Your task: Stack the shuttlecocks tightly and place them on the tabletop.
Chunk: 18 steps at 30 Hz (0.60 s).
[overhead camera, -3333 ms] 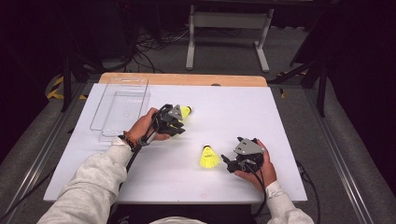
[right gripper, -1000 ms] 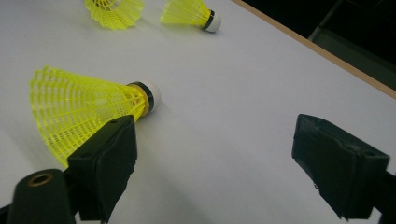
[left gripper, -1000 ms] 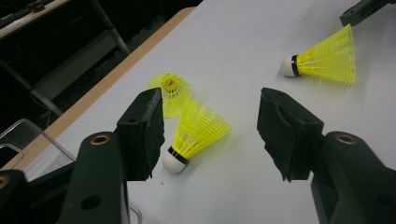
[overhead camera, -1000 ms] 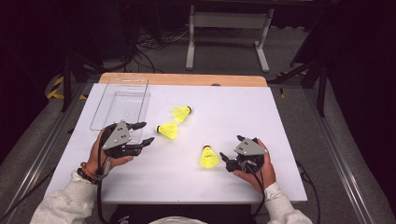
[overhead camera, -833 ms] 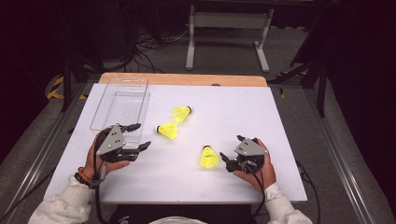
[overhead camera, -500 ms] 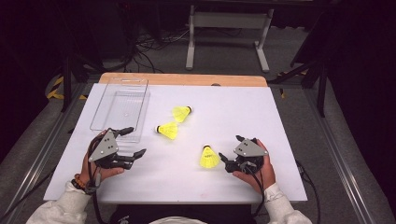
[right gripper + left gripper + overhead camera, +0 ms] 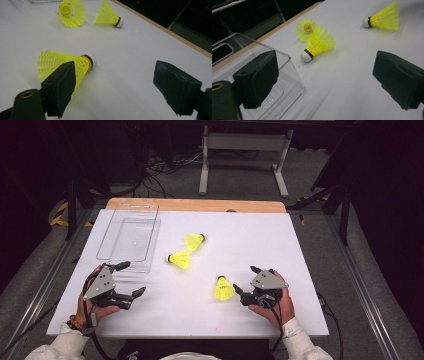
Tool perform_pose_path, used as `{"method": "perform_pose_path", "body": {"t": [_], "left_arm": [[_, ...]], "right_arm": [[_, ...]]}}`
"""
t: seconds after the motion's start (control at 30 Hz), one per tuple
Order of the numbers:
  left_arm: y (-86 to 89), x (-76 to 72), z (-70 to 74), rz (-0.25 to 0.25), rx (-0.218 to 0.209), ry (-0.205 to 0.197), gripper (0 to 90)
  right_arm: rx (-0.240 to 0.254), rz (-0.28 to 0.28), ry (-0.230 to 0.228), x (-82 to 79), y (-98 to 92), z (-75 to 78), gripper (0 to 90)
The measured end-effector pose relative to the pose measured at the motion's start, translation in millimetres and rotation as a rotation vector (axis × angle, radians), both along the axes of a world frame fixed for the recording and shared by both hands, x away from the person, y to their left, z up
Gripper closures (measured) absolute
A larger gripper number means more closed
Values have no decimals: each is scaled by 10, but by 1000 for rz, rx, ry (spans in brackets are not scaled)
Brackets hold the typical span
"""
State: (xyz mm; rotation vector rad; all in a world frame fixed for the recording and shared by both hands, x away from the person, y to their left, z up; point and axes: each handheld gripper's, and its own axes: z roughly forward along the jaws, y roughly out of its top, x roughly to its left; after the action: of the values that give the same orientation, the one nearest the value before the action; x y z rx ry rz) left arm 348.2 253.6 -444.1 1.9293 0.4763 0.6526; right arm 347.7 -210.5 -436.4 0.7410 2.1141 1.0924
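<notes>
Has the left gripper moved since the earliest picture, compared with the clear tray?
Yes. The left gripper has pulled back from beside the clear tray toward the table's near edge; its jaws have just been opening, with nothing between them.

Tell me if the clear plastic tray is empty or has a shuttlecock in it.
Empty. The clear tray holds nothing in the high view; all three yellow shuttlecocks lie outside it on the white table.

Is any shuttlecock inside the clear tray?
No: in the high view all three shuttlecocks lie on the white table, outside the clear tray.
</notes>
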Motion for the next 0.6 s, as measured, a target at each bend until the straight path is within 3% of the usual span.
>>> {"method": "perform_pose_path", "body": {"t": [0.33, 0.6], "left_arm": [[164, -91, -133, 25, -17, 46, 72], [255, -112, -172, 42, -35, 72, 72]], "right_arm": [[-22, 46, 31, -107, 86, -40, 203], [-63, 53, 63, -75, 113, -88, 360]]}}
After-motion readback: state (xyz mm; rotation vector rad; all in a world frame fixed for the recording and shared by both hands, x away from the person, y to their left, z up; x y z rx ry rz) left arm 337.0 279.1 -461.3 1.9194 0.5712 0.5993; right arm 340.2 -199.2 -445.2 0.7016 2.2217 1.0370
